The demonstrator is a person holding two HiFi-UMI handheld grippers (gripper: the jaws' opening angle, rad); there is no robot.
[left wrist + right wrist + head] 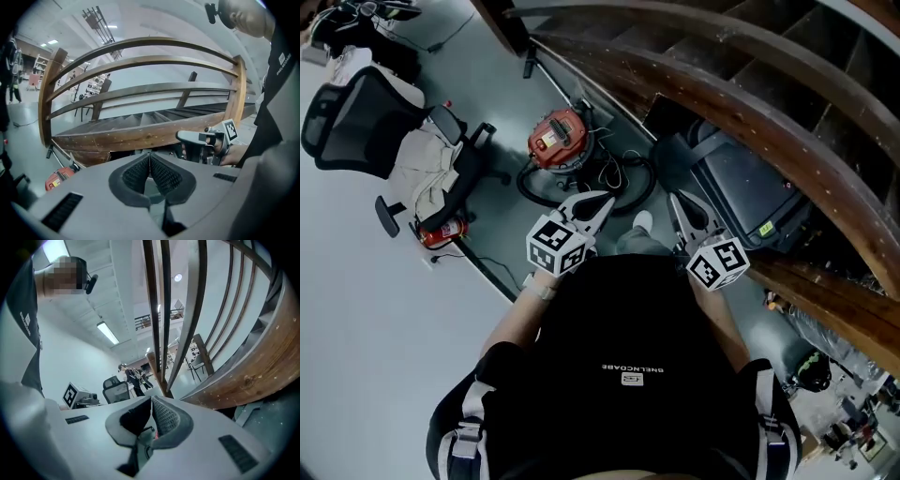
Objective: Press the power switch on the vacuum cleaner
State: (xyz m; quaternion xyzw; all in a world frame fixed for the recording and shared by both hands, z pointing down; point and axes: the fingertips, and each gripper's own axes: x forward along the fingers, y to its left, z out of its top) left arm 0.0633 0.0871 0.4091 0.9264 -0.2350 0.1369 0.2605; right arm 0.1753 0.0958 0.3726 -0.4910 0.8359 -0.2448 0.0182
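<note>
Well clear of vacuum cleaner [558,139]: left gripper [602,204] (closed).

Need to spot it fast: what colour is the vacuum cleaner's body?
Red; the vacuum cleaner shows best in the head view.

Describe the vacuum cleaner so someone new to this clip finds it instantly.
Start at the curved wooden staircase at the head view's top right. On the grey floor beside it sits the vacuum cleaner, a squat red canister ringed by black hose, unlike the black office chair to its left.

The power switch on the vacuum cleaner [558,139] is too small to make out.
</note>
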